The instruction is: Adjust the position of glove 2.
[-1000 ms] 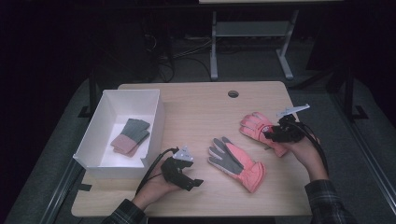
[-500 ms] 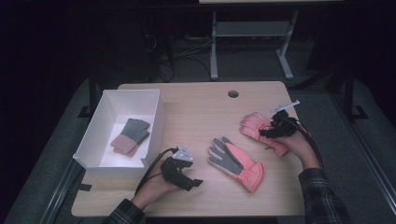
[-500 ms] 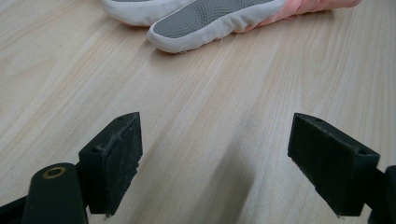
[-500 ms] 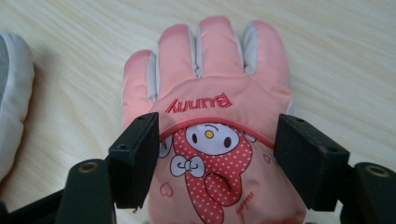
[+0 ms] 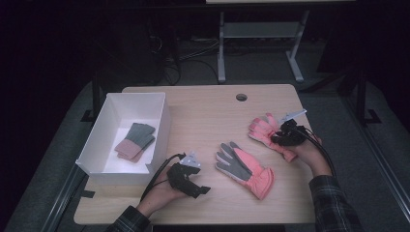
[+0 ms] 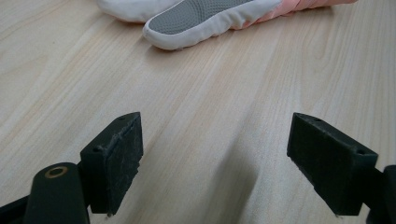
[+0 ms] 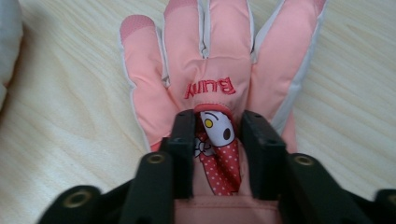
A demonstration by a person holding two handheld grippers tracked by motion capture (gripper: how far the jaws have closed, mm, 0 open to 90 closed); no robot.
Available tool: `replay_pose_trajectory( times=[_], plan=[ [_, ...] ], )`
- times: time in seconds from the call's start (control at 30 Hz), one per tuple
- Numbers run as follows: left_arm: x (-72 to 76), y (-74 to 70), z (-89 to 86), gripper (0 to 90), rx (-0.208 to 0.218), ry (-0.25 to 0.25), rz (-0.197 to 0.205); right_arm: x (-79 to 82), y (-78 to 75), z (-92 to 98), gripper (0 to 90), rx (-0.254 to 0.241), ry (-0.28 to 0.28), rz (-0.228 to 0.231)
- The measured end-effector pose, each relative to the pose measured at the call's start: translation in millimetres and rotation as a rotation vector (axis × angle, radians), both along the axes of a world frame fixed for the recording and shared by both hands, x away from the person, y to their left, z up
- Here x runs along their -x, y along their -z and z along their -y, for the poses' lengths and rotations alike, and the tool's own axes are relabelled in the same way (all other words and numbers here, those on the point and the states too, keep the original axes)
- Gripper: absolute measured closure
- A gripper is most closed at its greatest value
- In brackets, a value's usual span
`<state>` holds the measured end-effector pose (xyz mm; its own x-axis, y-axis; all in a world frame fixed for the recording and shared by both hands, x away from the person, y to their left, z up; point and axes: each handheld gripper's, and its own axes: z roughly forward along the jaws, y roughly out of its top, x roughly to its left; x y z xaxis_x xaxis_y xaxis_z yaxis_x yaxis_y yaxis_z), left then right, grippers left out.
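Observation:
A pink glove (image 5: 263, 126) lies back up at the table's right, a cartoon patch (image 7: 215, 130) on its back. My right gripper (image 5: 282, 137) sits low on it. Its jaws have just been closing and now pinch a fold of the glove (image 7: 210, 60) around that patch, so the right gripper (image 7: 217, 140) is shut on it. A second pink glove (image 5: 244, 166) lies grey palm up in the middle of the table. My left gripper (image 5: 196, 188) rests on the wood just left of it, open and with nothing between its jaws (image 6: 215, 154). That glove's white-edged fingers (image 6: 205, 23) lie ahead of it.
A white box (image 5: 159, 130) stands at the table's left with a folded grey and pink pair of gloves (image 5: 135, 141) inside. A round cable hole (image 5: 241, 97) sits near the far edge. Bare wood lies between the box and the gloves.
My right gripper has come down onto the right-hand glove and its jaws have narrowed around a fold of it. The left gripper and the middle glove have stayed where they were.

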<state>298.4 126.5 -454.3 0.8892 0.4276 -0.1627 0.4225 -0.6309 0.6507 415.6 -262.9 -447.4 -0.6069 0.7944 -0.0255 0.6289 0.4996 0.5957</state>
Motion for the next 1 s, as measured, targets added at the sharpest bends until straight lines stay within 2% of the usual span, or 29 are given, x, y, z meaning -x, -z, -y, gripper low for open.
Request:
replay_pose_trajectory(
  times=[0.1, 0.23, 0.6, 1.0],
  plan=[
    [0.0, -0.1, -0.1, 18.1, -0.001, -0.002, -0.001, -0.9, -1.9, 1.4, 76.7, -0.021, 0.004, -0.018],
    [-0.5, 0.0, -0.5, 18.3, -0.001, -0.002, -0.002, -0.8, -3.8, 3.6, 80.4, -0.043, 0.011, -0.031],
    [-0.4, -0.3, -0.8, 18.4, -0.001, -0.005, 0.000, 5.1, -14.8, 17.4, 81.7, -0.117, 0.039, -0.044],
    [-0.5, -0.6, -0.5, 18.4, -0.002, -0.005, 0.002, 19.4, -33.4, 25.9, 81.4, -0.187, 0.053, -0.050]
  ],
)
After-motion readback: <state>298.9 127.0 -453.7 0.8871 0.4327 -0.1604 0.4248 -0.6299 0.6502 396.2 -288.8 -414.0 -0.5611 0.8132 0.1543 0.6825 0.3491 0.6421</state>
